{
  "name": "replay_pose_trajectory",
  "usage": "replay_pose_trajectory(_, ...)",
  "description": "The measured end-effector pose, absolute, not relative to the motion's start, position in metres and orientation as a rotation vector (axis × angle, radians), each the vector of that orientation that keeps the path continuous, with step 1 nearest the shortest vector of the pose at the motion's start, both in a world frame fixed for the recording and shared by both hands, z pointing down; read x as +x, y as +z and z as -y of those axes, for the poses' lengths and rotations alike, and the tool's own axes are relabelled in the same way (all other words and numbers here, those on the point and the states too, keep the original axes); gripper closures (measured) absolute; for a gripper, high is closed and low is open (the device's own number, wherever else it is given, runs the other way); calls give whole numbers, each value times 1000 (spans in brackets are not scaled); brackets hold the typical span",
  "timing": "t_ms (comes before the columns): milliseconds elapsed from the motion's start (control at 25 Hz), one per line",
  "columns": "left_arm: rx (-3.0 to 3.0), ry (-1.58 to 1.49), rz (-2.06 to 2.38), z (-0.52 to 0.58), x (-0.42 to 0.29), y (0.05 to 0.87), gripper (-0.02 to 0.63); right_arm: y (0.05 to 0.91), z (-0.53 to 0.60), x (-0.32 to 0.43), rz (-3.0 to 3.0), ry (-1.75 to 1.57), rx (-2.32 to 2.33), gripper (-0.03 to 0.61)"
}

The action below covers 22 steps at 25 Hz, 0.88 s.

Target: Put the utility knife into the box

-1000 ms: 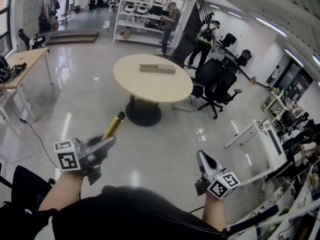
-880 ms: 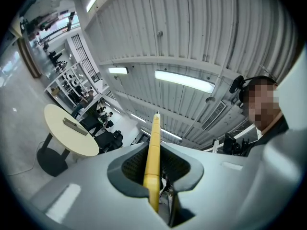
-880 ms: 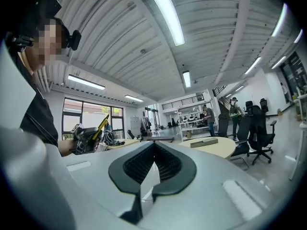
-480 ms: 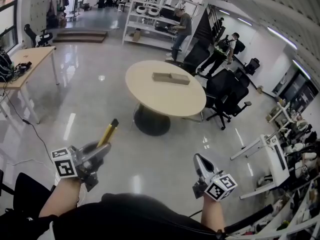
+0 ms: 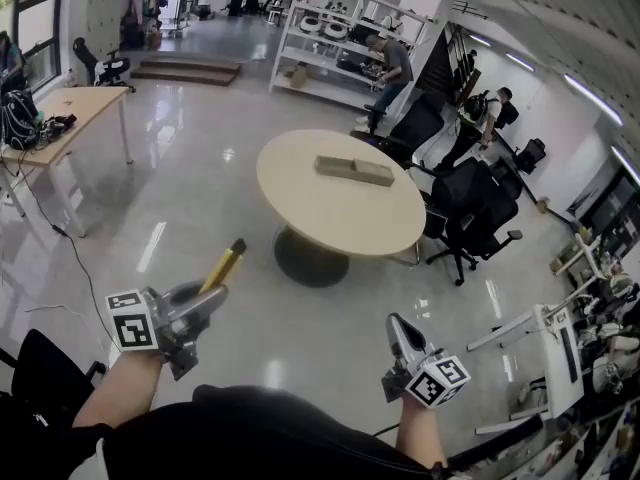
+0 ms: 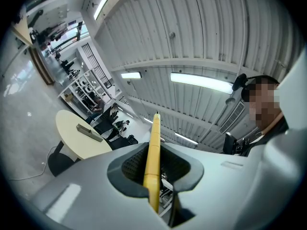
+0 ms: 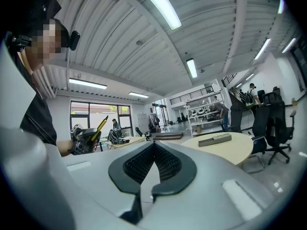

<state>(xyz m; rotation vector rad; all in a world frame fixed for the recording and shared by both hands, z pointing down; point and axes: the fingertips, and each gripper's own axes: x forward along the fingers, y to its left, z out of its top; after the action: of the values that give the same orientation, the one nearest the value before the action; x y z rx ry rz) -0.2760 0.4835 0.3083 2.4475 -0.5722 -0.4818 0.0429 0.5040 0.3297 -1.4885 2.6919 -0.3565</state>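
L tongs [image 5: 212, 295] pinch utility knife [image 5: 226, 265], tip to 1 o'clock, prob. kept clear of body. R tongs [image 5: 396, 326] pressed together, empty. Box [image 5: 355, 171] on round table [image 5: 300, 203], knife's 2 o'clock, well apart.

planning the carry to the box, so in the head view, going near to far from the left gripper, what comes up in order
left gripper → utility knife sticking out of its jaws → round table → box lying on the table → shelving rack at the back
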Motion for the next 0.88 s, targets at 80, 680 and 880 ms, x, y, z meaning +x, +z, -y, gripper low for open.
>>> replay_pose_trajectory(80,2450,-489,593,-475,-246,302,552,325,-486,72,-2705,-354,-1458,563)
replay_pose_trajectory(680,2477,-440,627,-428,-70,291,552,331,-426,236,-2727,-326,-1370,564)
replay_pose_trajectory(880,2481,-405,585,-404,-45,293,552,344,-412,259,-2694,-368,-1409,564)
